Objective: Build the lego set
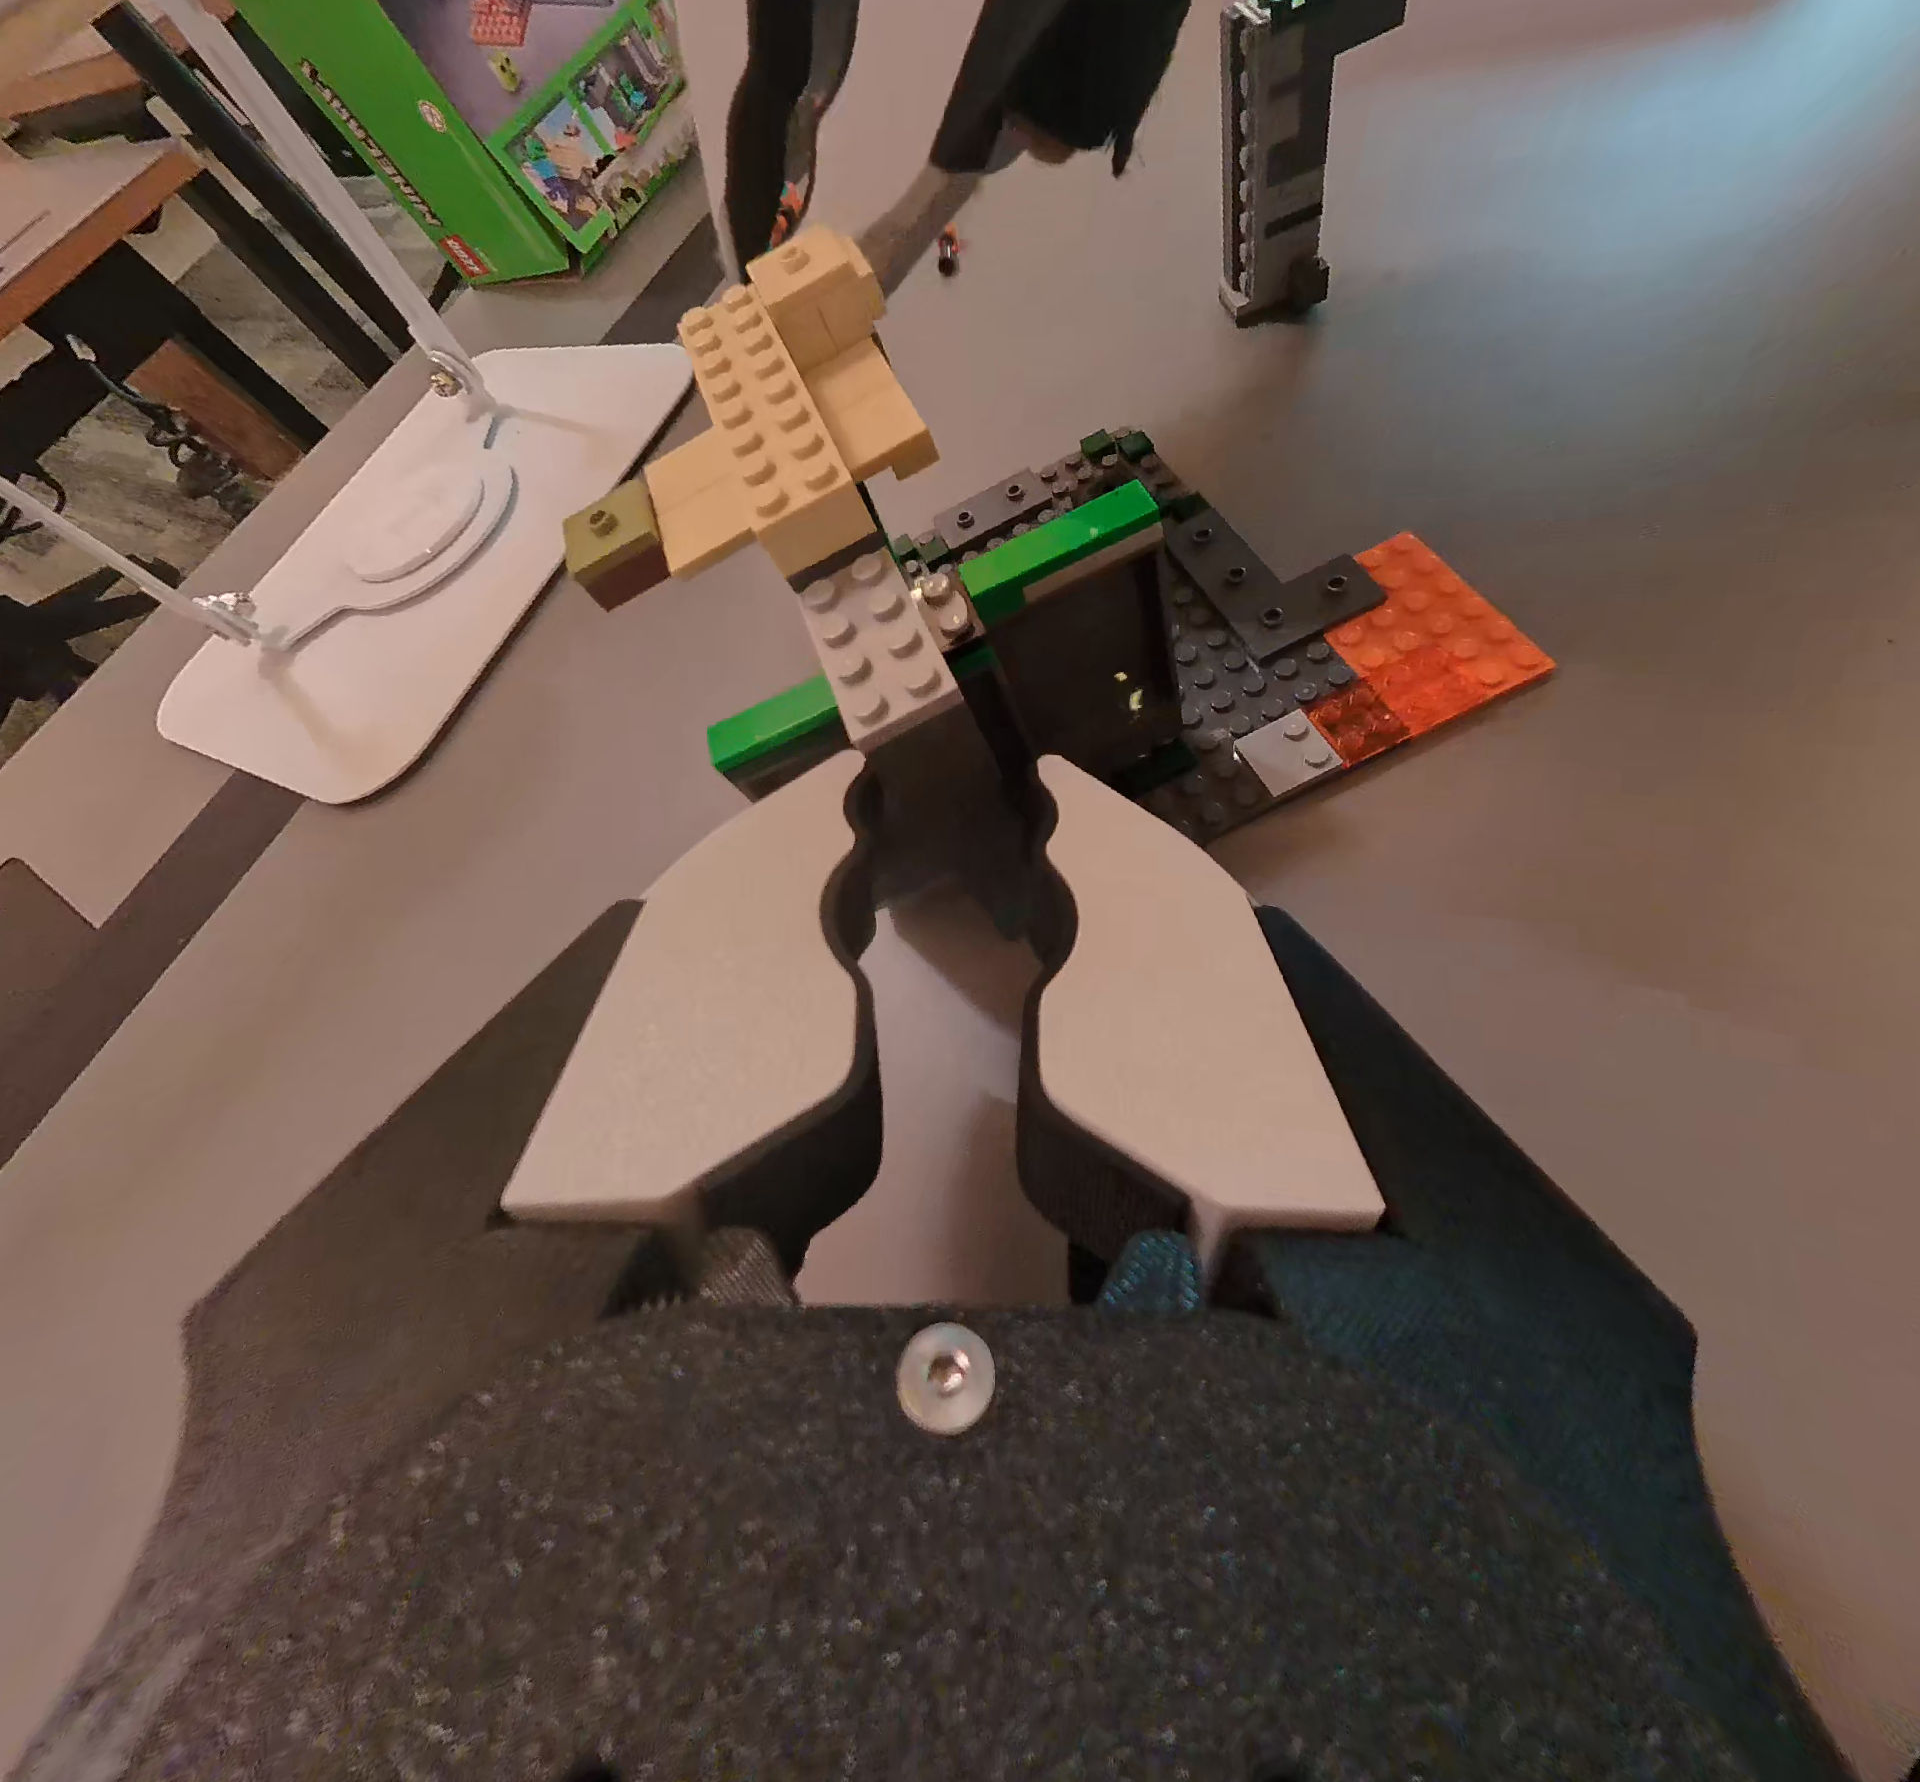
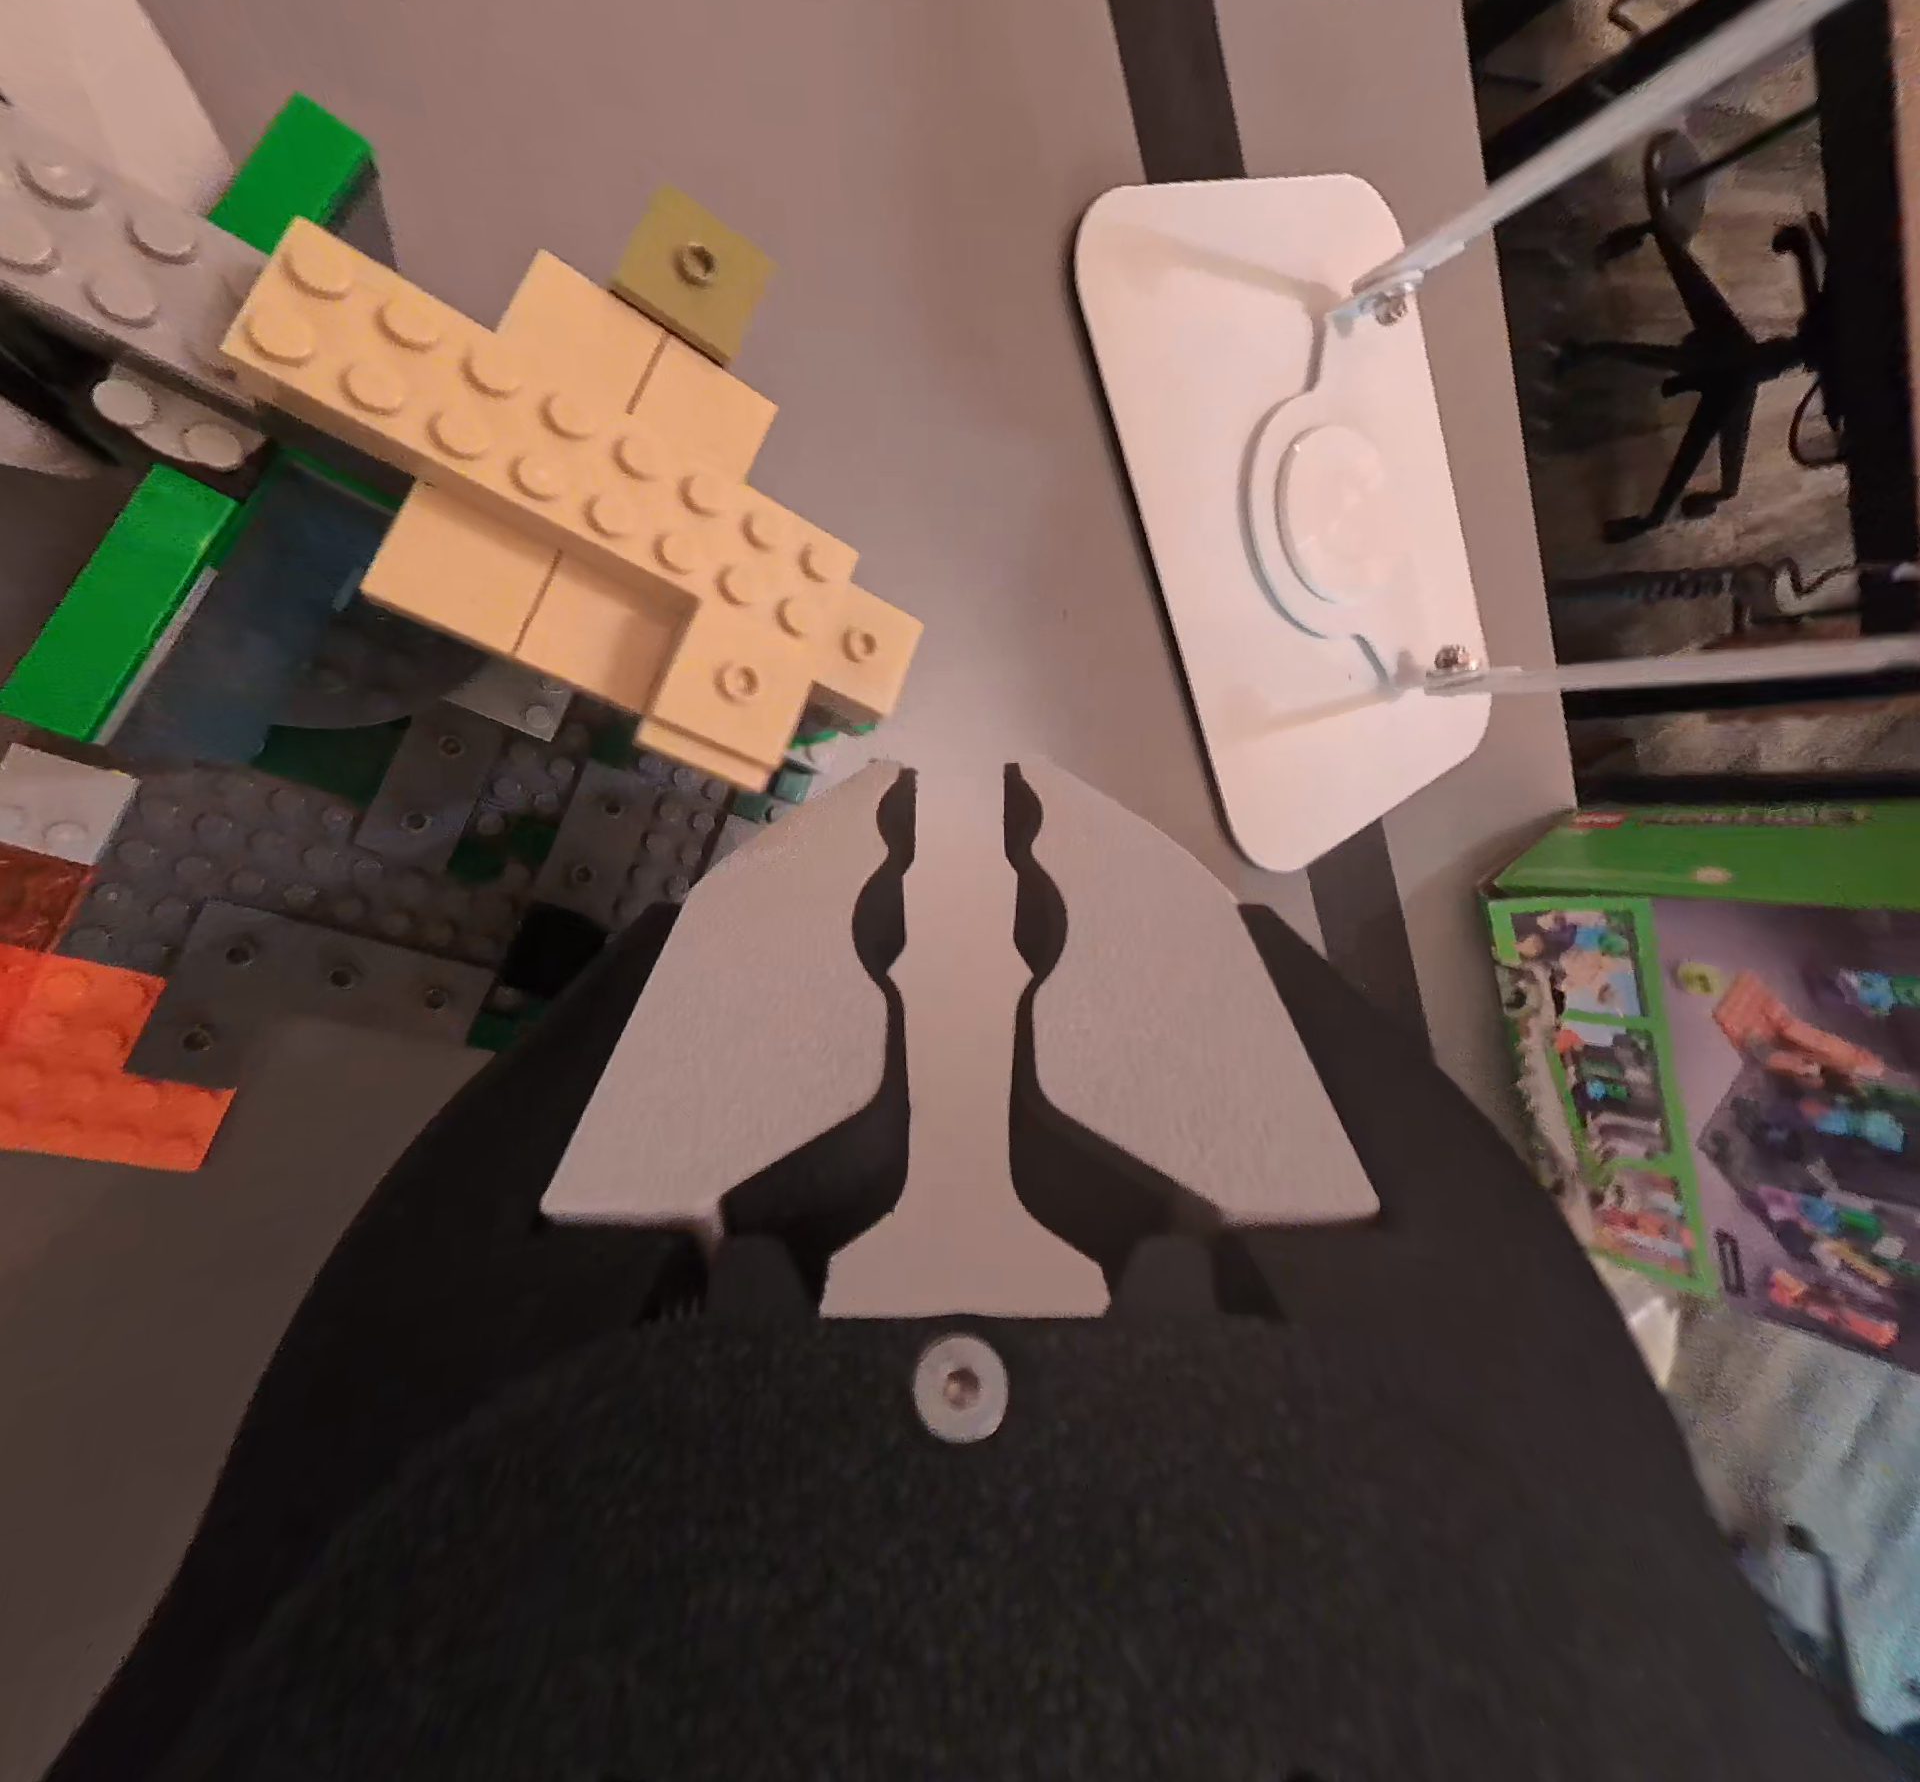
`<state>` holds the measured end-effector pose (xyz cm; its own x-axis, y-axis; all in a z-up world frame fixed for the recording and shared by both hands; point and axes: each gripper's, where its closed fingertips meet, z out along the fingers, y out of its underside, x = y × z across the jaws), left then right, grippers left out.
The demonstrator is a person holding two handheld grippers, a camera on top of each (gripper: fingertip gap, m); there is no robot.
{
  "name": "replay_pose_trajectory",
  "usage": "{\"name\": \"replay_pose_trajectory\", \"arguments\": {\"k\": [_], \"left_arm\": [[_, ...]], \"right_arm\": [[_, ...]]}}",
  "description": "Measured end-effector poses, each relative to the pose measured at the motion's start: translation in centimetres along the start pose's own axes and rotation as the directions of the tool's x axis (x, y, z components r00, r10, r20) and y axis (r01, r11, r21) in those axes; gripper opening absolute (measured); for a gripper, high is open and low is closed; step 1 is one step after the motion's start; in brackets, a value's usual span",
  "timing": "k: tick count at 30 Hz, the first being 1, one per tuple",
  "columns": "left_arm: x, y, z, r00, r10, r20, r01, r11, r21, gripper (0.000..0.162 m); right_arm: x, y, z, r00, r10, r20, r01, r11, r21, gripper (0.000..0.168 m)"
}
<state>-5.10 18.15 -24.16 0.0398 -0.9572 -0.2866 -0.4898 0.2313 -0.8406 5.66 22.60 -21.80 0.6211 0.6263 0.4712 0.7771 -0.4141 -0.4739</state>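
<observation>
A lego build stands on a dark grey baseplate (image 1: 1226,683) with orange plates (image 1: 1434,631) at one corner. It has a green beam (image 1: 1060,532) and a light grey plate (image 1: 883,652) on top. A tan winged assembly (image 1: 790,423) with an olive tip (image 1: 608,537) sticks out from the grey plate. My left gripper (image 1: 951,787) is shut on the dark wall under the grey plate. In the right wrist view, my right gripper (image 2: 958,776) is empty with a narrow gap, just beside the block end of the tan assembly (image 2: 582,506).
A white stand base (image 1: 416,569) (image 2: 1288,506) sits by the table edge. A green lego box (image 1: 447,70) (image 2: 1704,1057) lies beyond it. A tall grey pillar sub-build (image 1: 1288,132) stands at the far right. Dark blurred shapes (image 1: 1060,18) hang behind the build. The grippers' ends are close to 12 centimetres from one another.
</observation>
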Motion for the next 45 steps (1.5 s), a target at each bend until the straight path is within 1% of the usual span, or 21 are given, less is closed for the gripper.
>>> {"name": "replay_pose_trajectory", "arguments": {"k": [2,4,7,9,12,15,17,20,28,31,33,35,38,40,42,45], "left_arm": [[0.0,0.1,-0.1,1.000,0.007,0.008,-0.007,1.000,0.000,0.025],[0.1,0.1,-0.1,1.000,0.008,0.008,-0.008,1.000,-0.001,0.027],[0.3,0.0,-0.1,1.000,0.010,0.004,-0.010,1.000,-0.001,0.027],[0.4,-0.1,-0.1,1.000,0.014,0.002,-0.014,1.000,0.001,0.027],[0.7,-0.3,-0.1,1.000,0.021,0.000,-0.021,1.000,-0.001,0.027],[1.1,-0.3,-0.3,1.000,0.029,0.000,-0.029,1.000,0.002,0.027],[1.2,-0.4,-0.4,1.000,0.029,0.001,-0.029,1.000,0.007,0.027],[1.3,-0.4,-0.5,1.000,0.025,-0.006,-0.024,1.000,0.016,0.026],[1.9,-0.3,0.0,0.999,0.036,-0.014,-0.036,0.999,0.008,0.025],[1.9,-0.5,-0.1,0.999,0.038,-0.008,-0.038,0.999,0.014,0.025],[1.9,-0.5,0.0,0.999,0.038,-0.005,-0.038,0.999,0.013,0.026],[2.0,-0.6,0.0,0.999,0.038,-0.005,-0.038,0.999,0.013,0.026],[1.9,-0.5,0.2,0.999,0.038,0.004,-0.038,0.999,0.009,0.027],[1.9,-0.5,0.3,0.999,0.042,0.008,-0.042,0.999,0.003,0.027],[1.9,-0.4,0.3,0.999,0.043,0.014,-0.043,0.999,0.000,0.027],[1.8,-0.3,0.4,0.999,0.040,0.021,-0.040,0.999,-0.006,0.027]], "right_arm": [[0.2,0.5,-1.0,0.997,0.080,0.007,-0.080,0.997,0.014,0.016],[-0.2,0.5,-2.4,0.987,0.159,0.015,-0.160,0.985,0.057,0.017],[-3.1,-0.1,-4.5,0.964,0.250,0.090,-0.260,0.959,0.117,0.017],[-5.9,-0.9,-5.4,0.953,0.267,0.144,-0.289,0.944,0.161,0.017],[-9.2,-1.7,-5.0,0.938,0.300,0.175,-0.331,0.925,0.186,0.019],[-10.3,-2.2,-3.5,0.931,0.337,0.143,-0.361,0.907,0.216,0.021],[-10.1,-2.1,-2.7,0.936,0.337,0.104,-0.352,0.909,0.225,0.020],[-9.9,-2.1,-2.5,0.939,0.329,0.100,-0.343,0.908,0.239,0.011],[-9.1,-1.4,-2.8,0.932,0.354,0.080,-0.362,0.893,0.268,0.014],[-8.4,-1.5,-4.3,0.926,0.367,0.089,-0.376,0.875,0.304,0.018],[-7.6,-1.5,-6.1,0.923,0.375,0.085,-0.380,0.853,0.358,0.018],[-6.3,-1.1,-8.0,0.917,0.394,0.052,-0.379,0.826,0.418,0.017],[-3.5,0.4,-10.8,0.900,0.436,-0.027,-0.361,0.777,0.516,0.018],[-1.6,2.5,-12.0,0.882,0.458,-0.113,-0.330,0.770,0.546,0.020],[-0.5,4.8,-12.3,0.868,0.468,-0.169,-0.316,0.781,0.539,0.026],[-0.7,7.7,-11.1,0.881,0.445,-0.161,-0.324,0.815,0.480,0.035]]}}
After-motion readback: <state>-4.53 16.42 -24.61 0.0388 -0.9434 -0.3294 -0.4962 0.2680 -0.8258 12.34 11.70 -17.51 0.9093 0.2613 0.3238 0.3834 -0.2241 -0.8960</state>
